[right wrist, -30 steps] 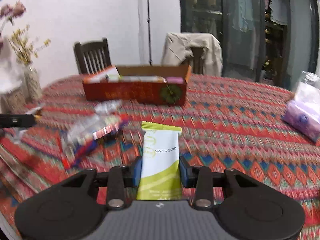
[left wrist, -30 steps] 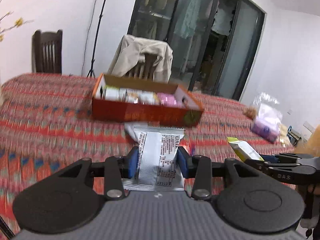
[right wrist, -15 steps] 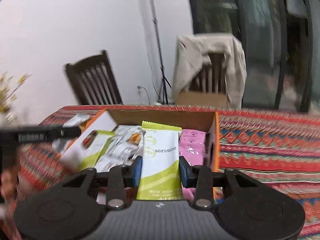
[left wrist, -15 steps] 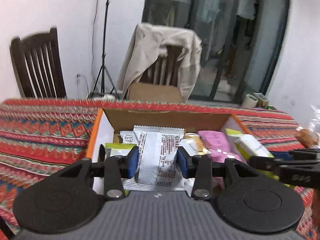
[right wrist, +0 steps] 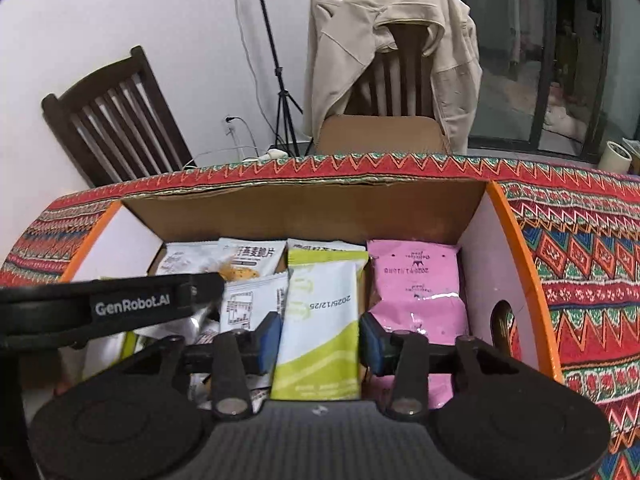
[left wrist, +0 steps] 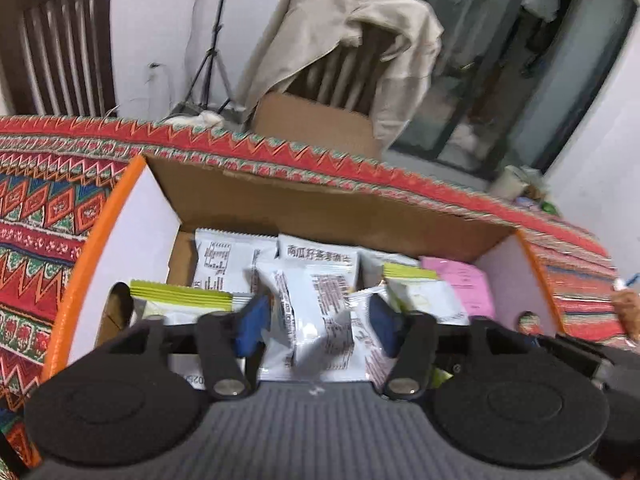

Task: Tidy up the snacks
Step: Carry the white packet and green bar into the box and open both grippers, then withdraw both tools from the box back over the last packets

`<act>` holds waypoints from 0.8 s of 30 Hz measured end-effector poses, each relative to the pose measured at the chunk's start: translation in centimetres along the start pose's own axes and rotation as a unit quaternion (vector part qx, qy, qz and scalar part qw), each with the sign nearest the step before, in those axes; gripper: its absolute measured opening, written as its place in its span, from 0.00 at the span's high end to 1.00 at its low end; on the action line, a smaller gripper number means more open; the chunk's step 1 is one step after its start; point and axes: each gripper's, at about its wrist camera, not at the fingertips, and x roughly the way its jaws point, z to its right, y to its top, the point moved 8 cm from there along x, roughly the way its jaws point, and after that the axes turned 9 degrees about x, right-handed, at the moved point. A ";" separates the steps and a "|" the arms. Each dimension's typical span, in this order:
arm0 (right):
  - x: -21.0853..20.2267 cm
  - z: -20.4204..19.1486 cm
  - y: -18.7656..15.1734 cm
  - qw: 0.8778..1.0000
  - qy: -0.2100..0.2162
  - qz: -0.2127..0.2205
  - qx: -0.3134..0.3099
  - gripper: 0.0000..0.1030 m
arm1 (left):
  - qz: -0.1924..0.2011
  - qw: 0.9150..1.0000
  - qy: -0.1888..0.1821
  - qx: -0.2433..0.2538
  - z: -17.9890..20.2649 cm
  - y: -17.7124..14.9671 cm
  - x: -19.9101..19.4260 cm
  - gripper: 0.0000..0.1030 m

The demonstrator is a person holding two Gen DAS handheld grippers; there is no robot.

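Both hand-held grippers hang over the open cardboard box, pointing down into it. On the left hand-held gripper the jaws are opening: the blue pads stand clear of the white snack packet, which sags crumpled between them on top of the other packets. On the right hand-held gripper the jaws are opening too, with the white-and-green packet upright between the pads; the left pad looks to be touching its edge, the right pad shows a slim gap.

In the right wrist view the left tool's black arm crosses the left part of the box. Just beside the white-and-green packet, to its right, lies a pink packet against the box's right wall. Behind and to the left lie more white packets with dark print, and another green-topped packet sits near the left wall.

The box has orange-edged ends and stands on a bench covered by a red patterned cloth. Beyond the bench stand a chair draped with a beige jacket, a bare dark wooden chair, a tripod stand and a glass door.
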 end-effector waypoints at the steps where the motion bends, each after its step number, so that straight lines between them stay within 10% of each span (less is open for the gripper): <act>1: -0.6 0.1 0.1 1.000 0.005 0.005 0.000 0.48 | 0.009 1.000 0.007 0.006 -0.2 0.0 -1.0 0.31; 15: -18.2 0.7 2.2 0.993 0.021 0.093 -0.073 0.43 | 0.068 0.992 0.009 0.110 1.2 -2.9 -21.8 0.16; 24: -33.8 1.8 -5.5 0.975 0.050 0.155 -0.152 0.38 | 0.144 0.977 -0.004 0.159 4.8 -11.2 -37.9 0.03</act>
